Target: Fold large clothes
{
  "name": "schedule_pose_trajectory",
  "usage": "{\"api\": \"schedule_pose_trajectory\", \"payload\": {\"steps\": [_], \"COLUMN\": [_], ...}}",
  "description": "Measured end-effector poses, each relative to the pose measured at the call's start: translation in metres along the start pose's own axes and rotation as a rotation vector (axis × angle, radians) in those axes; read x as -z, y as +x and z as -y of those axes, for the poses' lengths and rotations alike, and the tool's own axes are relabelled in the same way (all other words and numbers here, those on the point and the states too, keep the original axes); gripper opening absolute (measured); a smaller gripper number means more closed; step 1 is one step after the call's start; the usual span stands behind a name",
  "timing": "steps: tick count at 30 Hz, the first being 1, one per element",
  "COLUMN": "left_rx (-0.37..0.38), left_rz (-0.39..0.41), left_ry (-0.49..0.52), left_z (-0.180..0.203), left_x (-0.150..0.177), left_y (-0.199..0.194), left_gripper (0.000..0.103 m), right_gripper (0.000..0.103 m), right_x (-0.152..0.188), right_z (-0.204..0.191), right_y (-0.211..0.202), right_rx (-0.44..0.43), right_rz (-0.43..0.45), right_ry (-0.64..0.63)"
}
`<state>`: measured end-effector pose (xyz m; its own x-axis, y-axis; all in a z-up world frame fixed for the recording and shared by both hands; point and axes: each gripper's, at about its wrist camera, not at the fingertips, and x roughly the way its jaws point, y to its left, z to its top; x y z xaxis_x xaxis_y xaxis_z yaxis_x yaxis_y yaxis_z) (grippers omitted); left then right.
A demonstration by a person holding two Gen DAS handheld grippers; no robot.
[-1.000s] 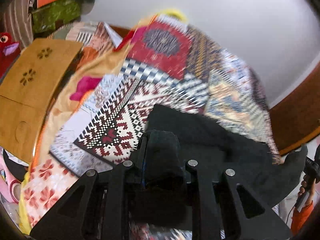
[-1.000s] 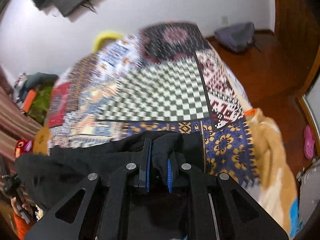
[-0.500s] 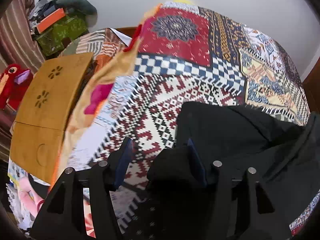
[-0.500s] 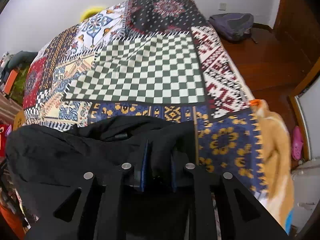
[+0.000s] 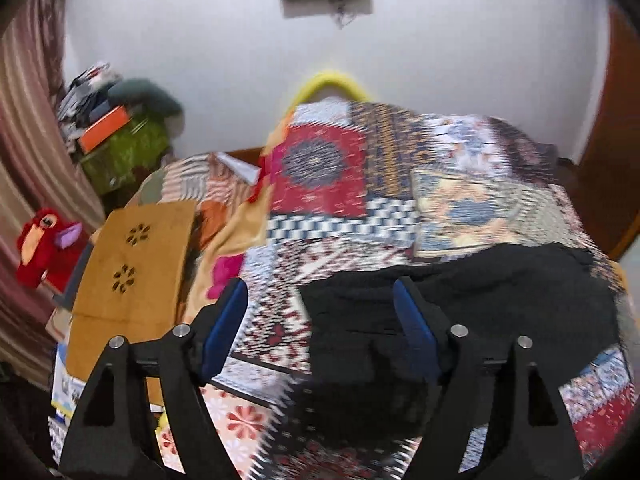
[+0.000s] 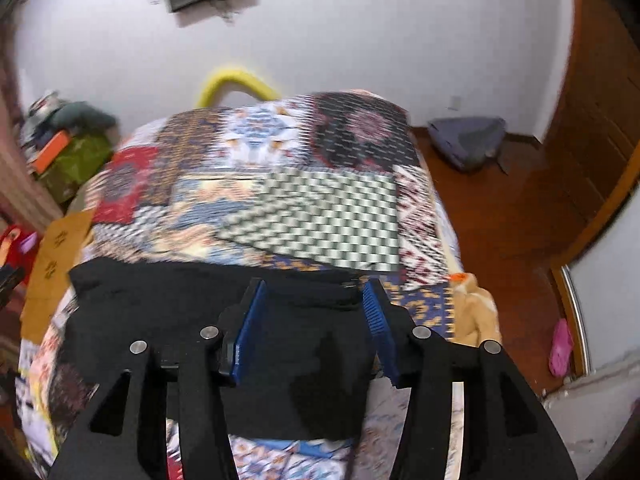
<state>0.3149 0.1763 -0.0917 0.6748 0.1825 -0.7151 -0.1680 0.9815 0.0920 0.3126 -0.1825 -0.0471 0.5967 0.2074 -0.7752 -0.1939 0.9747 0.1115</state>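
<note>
A black garment (image 5: 480, 300) lies spread across the near end of a bed with a patchwork quilt (image 5: 340, 184). It also shows in the right wrist view (image 6: 200, 308). My left gripper (image 5: 320, 296) is open and empty, above the garment's left edge. My right gripper (image 6: 314, 292) is open and empty, above the garment's right part. Both views are blurred by motion.
A tan wooden board (image 5: 132, 264) and a red plush toy (image 5: 40, 248) are left of the bed. A green box with clutter (image 5: 120, 148) stands by the wall. A grey bag (image 6: 464, 140) lies on the wooden floor right of the bed.
Both grippers have opened and let go of the black garment, which now lies on the quilt. Both have lifted and tilted up toward the wall.
</note>
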Motion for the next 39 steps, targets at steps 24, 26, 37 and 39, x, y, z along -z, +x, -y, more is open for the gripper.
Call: {"api": "schedule_pose_trajectory", "payload": {"steps": [24, 26, 37, 39], "left_rx": [0.247, 0.243, 0.234, 0.234], "left_rz": [-0.160, -0.150, -0.157, -0.156], "left_ry": [0.120, 0.122, 0.114, 0.114], "left_z": [0.150, 0.152, 0.140, 0.136], "left_x": [0.052, 0.052, 0.064, 0.068], "left_y": [0.113, 0.115, 0.090, 0.082], "left_gripper": [0.093, 0.095, 0.096, 0.096], "right_gripper": [0.060, 0.062, 0.073, 0.074], "right_x": [0.072, 0.072, 0.080, 0.082], "right_z": [-0.096, -0.098, -0.085, -0.077], "right_y": [0.114, 0.117, 0.101, 0.096], "right_rx": [-0.107, -0.108, -0.100, -0.097], "right_rz": [-0.175, -0.175, -0.185, -0.201], "right_ry": [-0.254, -0.255, -0.193, -0.160]}}
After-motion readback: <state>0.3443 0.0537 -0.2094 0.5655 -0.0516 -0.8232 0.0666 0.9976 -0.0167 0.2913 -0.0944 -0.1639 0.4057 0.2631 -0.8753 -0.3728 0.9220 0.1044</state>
